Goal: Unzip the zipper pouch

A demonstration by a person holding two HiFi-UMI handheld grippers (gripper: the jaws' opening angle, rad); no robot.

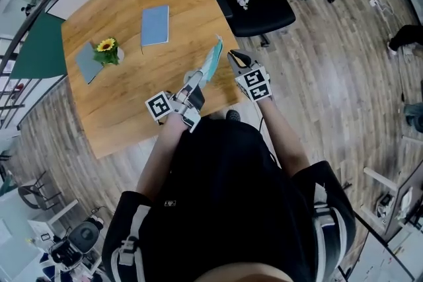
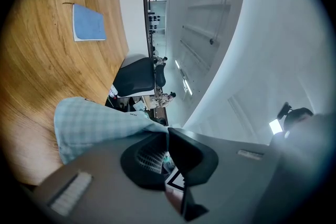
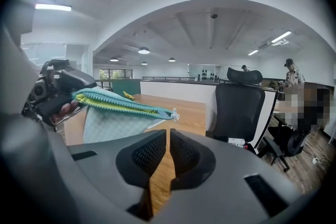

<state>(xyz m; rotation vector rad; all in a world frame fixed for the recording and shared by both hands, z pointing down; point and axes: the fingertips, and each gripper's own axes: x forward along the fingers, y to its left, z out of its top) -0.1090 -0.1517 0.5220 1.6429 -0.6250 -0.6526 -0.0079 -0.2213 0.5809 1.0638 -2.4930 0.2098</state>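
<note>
Two grippers are held over the near edge of the wooden table (image 1: 132,99), and only one has anything in it. The left gripper (image 2: 167,140) is clenched on the zipper pouch (image 2: 97,122): its own view shows the two dark pads pressed together with the checked, pale blue fabric caught between them. From that grip the pouch sticks out and away from the person, lifted clear of the tabletop, with its zipper edge uppermost.

The right gripper (image 3: 168,147) sits just beside the pouch's far end and grasps nothing. Its pads are drawn almost together, with only a thin slit left and bare table showing through it. In its view the zipper (image 3: 121,105) (teal tape with a yellow-green line running along it) crosses from the left gripper towards the middle, and the small pale pull (image 3: 172,113) hangs at the end nearest the right gripper, a little above and beyond the pads without touching them.

Farther out on the table lies a blue notebook (image 1: 155,25), flat and well apart from the pouch. To its left a small pot with a sunflower (image 1: 106,49) stands on a grey pad (image 1: 86,64). Beyond the table's far corner stands a black office chair (image 1: 261,6) with a few small items on its seat, on a wood-plank floor (image 1: 344,76).
</note>
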